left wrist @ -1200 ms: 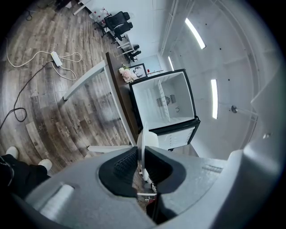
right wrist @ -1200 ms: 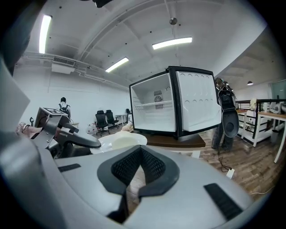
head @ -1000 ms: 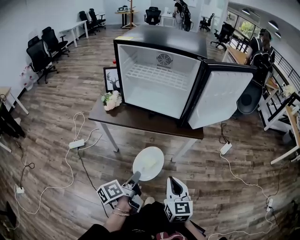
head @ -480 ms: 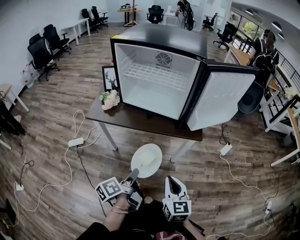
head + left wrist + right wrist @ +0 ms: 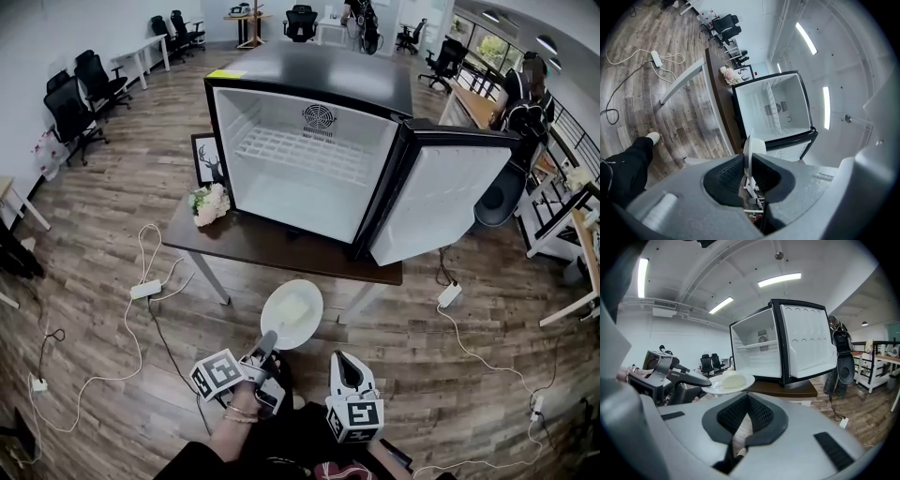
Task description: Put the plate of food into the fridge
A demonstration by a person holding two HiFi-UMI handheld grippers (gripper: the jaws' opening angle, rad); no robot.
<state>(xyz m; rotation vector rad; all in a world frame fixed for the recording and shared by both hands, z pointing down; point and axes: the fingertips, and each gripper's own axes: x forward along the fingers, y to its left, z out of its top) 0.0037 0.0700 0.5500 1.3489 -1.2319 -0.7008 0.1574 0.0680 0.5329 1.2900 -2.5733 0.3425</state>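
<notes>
One fridge (image 5: pixel 309 159) is standing on one dark table (image 5: pixel 272 248), its single door (image 5: pixel 436 202) swinging wide open to the fridge's right. One white wire shelf (image 5: pixel 305 152) is sitting inside.

In front of the fridge, below the table's near edge, the left gripper (image 5: pixel 269 339) is holding one white plate (image 5: pixel 292 314) out over the wooden floor (image 5: pixel 112 234). Its jaws are standing nearly together, pinching the plate's near rim. One pale lump of food (image 5: pixel 292 309) is lying on the plate. In the left gripper view the plate (image 5: pixel 748 150) is showing edge-on between the jaws, lined up with the fridge (image 5: pixel 776 110).

The right gripper (image 5: pixel 349 361) is hanging beside the left one, further from the fridge than the plate is. Its jaws are sitting together with nothing between them. In its own view the plate (image 5: pixel 724 383) is floating to the left of the fridge (image 5: pixel 759 350).

At the fridge's left side, one bunch of flowers (image 5: pixel 208 203) and one framed picture (image 5: pixel 206 159) are resting on the table. Two white power strips are lying on the floor, one power strip (image 5: pixel 146 289) left of the fridge and one (image 5: pixel 449 295) right of it.
</notes>
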